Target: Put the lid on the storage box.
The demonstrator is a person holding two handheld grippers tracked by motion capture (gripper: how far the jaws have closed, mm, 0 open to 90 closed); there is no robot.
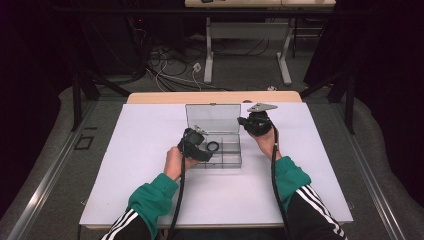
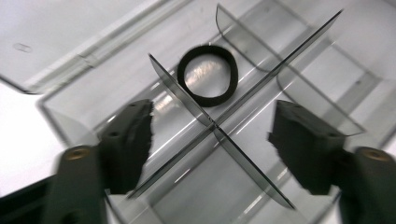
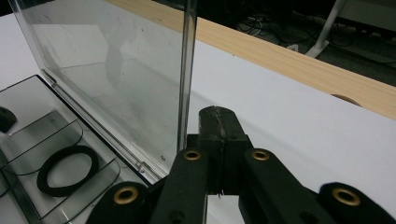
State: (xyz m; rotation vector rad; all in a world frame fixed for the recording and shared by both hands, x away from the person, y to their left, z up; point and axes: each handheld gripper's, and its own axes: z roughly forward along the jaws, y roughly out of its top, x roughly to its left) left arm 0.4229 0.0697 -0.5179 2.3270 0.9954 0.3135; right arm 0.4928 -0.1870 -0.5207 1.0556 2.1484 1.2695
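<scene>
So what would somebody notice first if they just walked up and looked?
Probably the clear plastic box in the middle of the white table, with its lid standing up. A black ring lies alone in one compartment. The left tongs hang open above the dividers, with nothing between them, and the right tongs sit shut beside the lid's edge.
</scene>
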